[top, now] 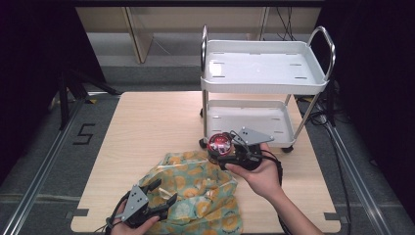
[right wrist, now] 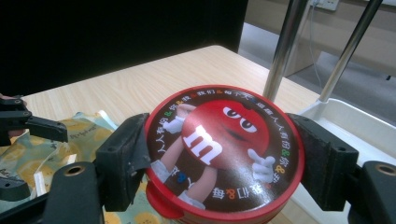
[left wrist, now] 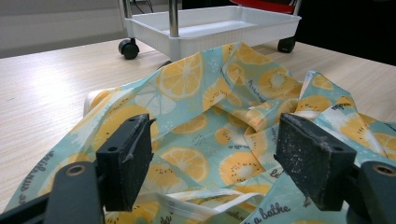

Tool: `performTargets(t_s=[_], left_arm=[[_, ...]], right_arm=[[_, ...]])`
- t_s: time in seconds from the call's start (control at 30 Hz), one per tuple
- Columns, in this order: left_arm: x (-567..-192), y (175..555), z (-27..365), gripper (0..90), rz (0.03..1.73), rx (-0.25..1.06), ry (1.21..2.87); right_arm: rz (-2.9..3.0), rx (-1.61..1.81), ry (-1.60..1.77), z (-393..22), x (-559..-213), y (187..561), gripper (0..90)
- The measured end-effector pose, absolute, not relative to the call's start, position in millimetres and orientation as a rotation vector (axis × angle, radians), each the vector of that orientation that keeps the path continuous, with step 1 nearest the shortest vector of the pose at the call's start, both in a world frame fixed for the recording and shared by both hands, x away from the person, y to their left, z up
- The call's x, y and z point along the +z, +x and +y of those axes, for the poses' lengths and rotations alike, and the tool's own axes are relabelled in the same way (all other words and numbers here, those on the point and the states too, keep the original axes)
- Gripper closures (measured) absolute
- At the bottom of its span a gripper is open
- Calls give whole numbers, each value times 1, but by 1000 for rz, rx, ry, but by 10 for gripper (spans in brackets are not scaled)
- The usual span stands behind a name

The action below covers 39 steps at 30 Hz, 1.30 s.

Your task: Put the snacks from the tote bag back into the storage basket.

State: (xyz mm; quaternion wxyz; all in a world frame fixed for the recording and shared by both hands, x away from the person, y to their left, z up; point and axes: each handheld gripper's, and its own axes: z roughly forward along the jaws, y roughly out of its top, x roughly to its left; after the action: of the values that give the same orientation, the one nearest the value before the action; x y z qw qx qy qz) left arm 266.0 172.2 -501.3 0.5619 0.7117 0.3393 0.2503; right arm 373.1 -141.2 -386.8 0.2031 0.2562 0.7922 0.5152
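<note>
High view: tin (top: 219,143) sat pinched in the right tool (top: 226,148), held just above the worktop (top: 156,122) beside the cart (top: 264,73)'s lower shelf; the left tool (top: 160,194), jaws spread, lay at the near edge of the bag (top: 200,191), which was crumpled on the worktop.
Left tool view: the jaws stood wide apart with nothing between them, the left tool (left wrist: 215,154) low over the citrus-print bag (left wrist: 219,107); the white cart (left wrist: 210,25) stood beyond on the worktop (left wrist: 51,84).
Right tool view: the right tool (right wrist: 224,154) clamped the red round tin (right wrist: 224,149) on both sides, printed lid facing up; bag (right wrist: 42,149) lay below left, cart (right wrist: 345,121) at right.
</note>
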Motion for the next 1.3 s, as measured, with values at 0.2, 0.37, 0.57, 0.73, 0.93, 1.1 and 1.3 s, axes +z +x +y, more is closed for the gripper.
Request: performTargets(t_s=[0.2, 0.37, 0.57, 0.73, 0.93, 1.1, 1.3], left_arm=[[-501, 266, 172, 267, 795, 592, 1680], [-501, 266, 173, 267, 797, 594, 1690], [-501, 266, 173, 267, 795, 596, 1692], [-501, 266, 173, 267, 797, 593, 1686], [-501, 267, 173, 267, 793, 598, 1692], [-501, 267, 173, 267, 792, 598, 1692], [-501, 266, 173, 267, 795, 591, 1684]], right_arm=[[2201, 1443, 728, -143, -386, 374, 270], [2219, 1444, 745, -145, -385, 374, 270], [2190, 1439, 741, -147, -386, 376, 270], [2204, 1449, 755, -148, -385, 377, 270], [2185, 1449, 780, -150, -384, 377, 270], [2181, 1445, 778, -153, -383, 378, 270], [2173, 1441, 781, -155, -382, 379, 270]])
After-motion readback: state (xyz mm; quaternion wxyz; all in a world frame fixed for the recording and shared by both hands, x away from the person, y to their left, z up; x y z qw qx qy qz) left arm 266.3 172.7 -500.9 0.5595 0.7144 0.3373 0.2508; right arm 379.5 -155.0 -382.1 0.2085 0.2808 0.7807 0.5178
